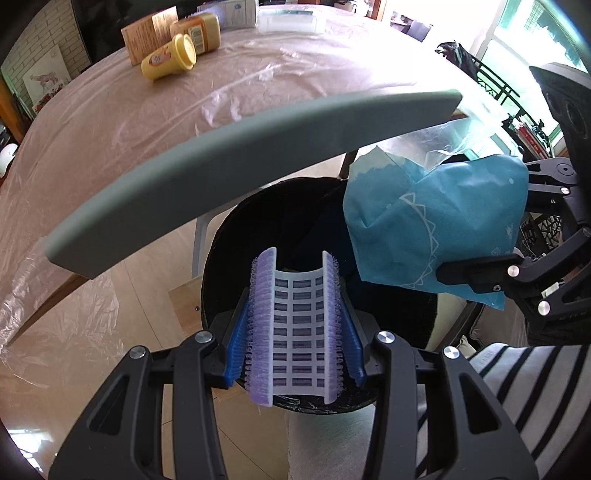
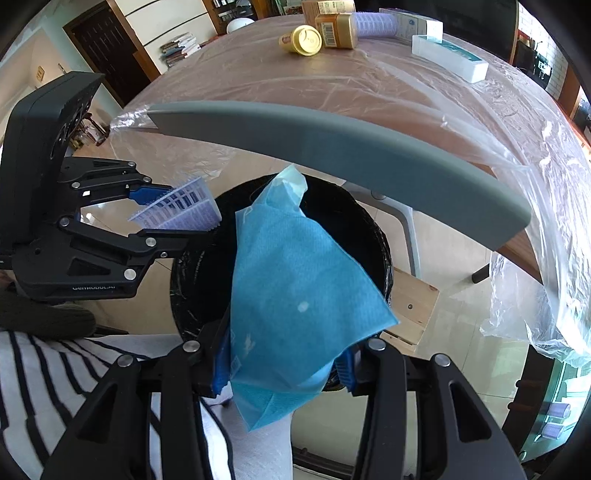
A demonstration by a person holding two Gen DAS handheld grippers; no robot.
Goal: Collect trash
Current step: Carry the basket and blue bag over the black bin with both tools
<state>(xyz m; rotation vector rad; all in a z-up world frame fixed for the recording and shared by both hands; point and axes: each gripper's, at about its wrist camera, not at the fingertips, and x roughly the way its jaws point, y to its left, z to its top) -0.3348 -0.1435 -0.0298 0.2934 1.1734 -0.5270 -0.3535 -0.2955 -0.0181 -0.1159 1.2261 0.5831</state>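
- My left gripper (image 1: pixel 295 321) points down and its two blue pads are squeezed onto one purple hair roller (image 1: pixel 295 325), one pad on each side.
- The roller hangs right over the open mouth of one black trash bin (image 1: pixel 221 266) that stands on the floor beside the table.
- My right gripper (image 2: pixel 284 365) also points down and is clamped on one crumpled blue wrapper (image 2: pixel 295 295).
- The wrapper hangs over the same bin, just beside the roller but not touching it.
- I count two grippers and two pieces of trash, one in each.
- One bin only, with a black bag lining it.
- One table (image 1: pixel 184 122) with a grey edge sits above the bin, with a thin clear plastic sheet (image 2: pixel 535 295) spread over it.
- At the far side of the table I see two yellow bottles (image 1: pixel 170 57) lying down, touching each other.
- Beside them stands one brown box (image 1: pixel 142 35).
- There is one more purple roller (image 2: pixel 376 24) lying behind the bottles.
- One long white box (image 2: pixel 448 57) lies near them too.
- One striped sleeve (image 1: pixel 517 387) shows at the bottom, near my arms.
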